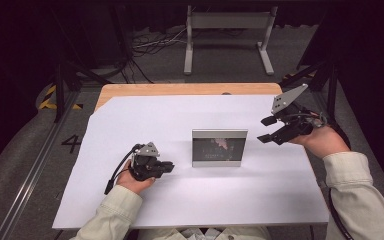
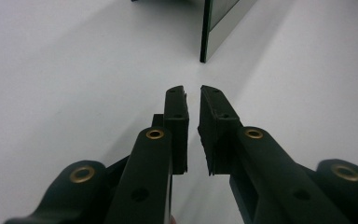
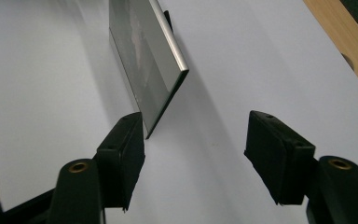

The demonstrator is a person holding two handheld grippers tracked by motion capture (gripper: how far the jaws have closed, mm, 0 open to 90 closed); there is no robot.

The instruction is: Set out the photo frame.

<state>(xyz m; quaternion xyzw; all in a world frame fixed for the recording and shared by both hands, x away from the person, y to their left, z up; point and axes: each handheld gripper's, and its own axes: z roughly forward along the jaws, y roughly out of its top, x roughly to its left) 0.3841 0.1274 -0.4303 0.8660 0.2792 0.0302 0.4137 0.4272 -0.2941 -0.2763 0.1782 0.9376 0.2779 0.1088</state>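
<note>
White sheet (image 1: 190, 200) laid over wooden table (image 1: 180, 89); dark floor, cables (image 1: 152, 42) and grey stand (image 1: 227, 22) behind. Left gripper (image 1: 169, 166) rested near-closed, holding nothing. Picture frame (image 1: 219, 148) stood upright mid-sheet, unobstructed. Right gripper (image 1: 266, 130) raised, jaws spread.

A lab or studio recording space: dark curtained surroundings, a white-covered wooden table (image 1: 190, 90), loose cables (image 1: 150, 42) on grey floor, hazard tape (image 1: 47, 97), metal frame stand (image 1: 227, 35).

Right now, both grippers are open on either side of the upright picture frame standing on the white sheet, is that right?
Not quite: the left gripper is nearly shut, as the left gripper view shows. The right gripper is open, and the picture frame stands upright on the white sheet.
</note>
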